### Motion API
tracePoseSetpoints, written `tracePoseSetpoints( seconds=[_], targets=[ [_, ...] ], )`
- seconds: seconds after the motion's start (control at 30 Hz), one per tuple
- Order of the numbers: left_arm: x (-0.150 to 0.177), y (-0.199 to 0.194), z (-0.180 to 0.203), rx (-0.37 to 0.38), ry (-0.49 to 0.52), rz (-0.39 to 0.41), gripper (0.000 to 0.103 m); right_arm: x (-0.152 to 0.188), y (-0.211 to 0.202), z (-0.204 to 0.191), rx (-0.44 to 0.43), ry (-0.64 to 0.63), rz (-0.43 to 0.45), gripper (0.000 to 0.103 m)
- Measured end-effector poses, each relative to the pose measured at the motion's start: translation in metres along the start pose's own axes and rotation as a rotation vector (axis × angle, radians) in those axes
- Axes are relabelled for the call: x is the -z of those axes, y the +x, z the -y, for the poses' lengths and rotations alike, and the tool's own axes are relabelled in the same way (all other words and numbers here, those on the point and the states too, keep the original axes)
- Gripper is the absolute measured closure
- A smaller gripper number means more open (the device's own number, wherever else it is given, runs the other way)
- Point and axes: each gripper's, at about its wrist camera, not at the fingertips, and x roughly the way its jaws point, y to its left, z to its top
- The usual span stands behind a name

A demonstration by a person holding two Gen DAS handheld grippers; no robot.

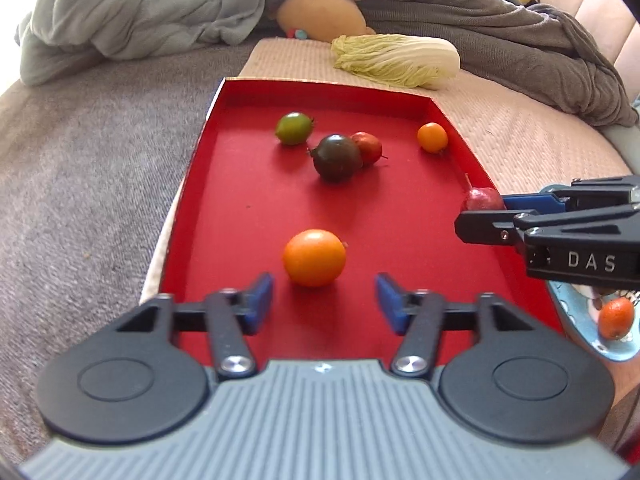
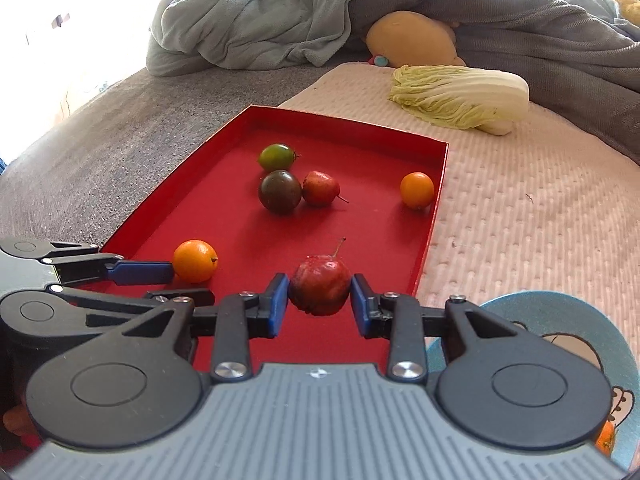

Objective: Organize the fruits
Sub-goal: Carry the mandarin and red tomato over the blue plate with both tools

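Note:
A red tray (image 1: 240, 208) (image 2: 224, 216) lies on the bed and holds several fruits. My left gripper (image 1: 324, 300) is open, with a large orange fruit (image 1: 314, 257) (image 2: 195, 261) just ahead between its blue pads. My right gripper (image 2: 319, 300) is shut on a dark red fruit with a stem (image 2: 320, 290) (image 1: 482, 199) near the tray's right wall. Farther back lie a green fruit (image 1: 294, 128) (image 2: 276, 157), a dark brown fruit (image 1: 336, 157) (image 2: 280, 191), a red fruit (image 1: 368, 147) (image 2: 320, 188) and a small orange fruit (image 1: 432, 137) (image 2: 417, 189).
A light blue plate (image 1: 580, 320) (image 2: 560, 320) sits right of the tray with an orange fruit (image 1: 616, 317) on it. A napa cabbage (image 1: 396, 60) (image 2: 460, 98), a tan cushion (image 2: 412, 38) and rumpled blankets (image 1: 140, 8) lie beyond the tray.

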Motion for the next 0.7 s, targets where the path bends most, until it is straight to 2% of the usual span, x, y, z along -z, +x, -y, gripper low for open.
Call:
tracePoseSetpoints(
  seconds=[0.2, 0.3, 0.37, 0.7],
  targets=[
    [-0.005, 0.01, 0.0, -0.007, -0.009, -0.004, 0.037, 0.001, -0.001, 0.01, -0.01, 0.028, 0.008, 0.064],
    [-0.007, 0.013, -0.001, -0.023, -0.004, 0.003, 0.05, 0.0, -0.001, 0.01, -0.013, 0.023, 0.008, 0.064],
    [-0.007, 0.013, -0.001, -0.023, -0.001, 0.004, 0.063, 0.0, -0.001, 0.01, -0.014, 0.023, 0.009, 0.064],
    [-0.007, 0.011, -0.002, -0.007, -0.018, 0.005, 0.064, 0.002, -0.013, 0.005, -0.003, -0.008, 0.007, 0.064]
  ],
)
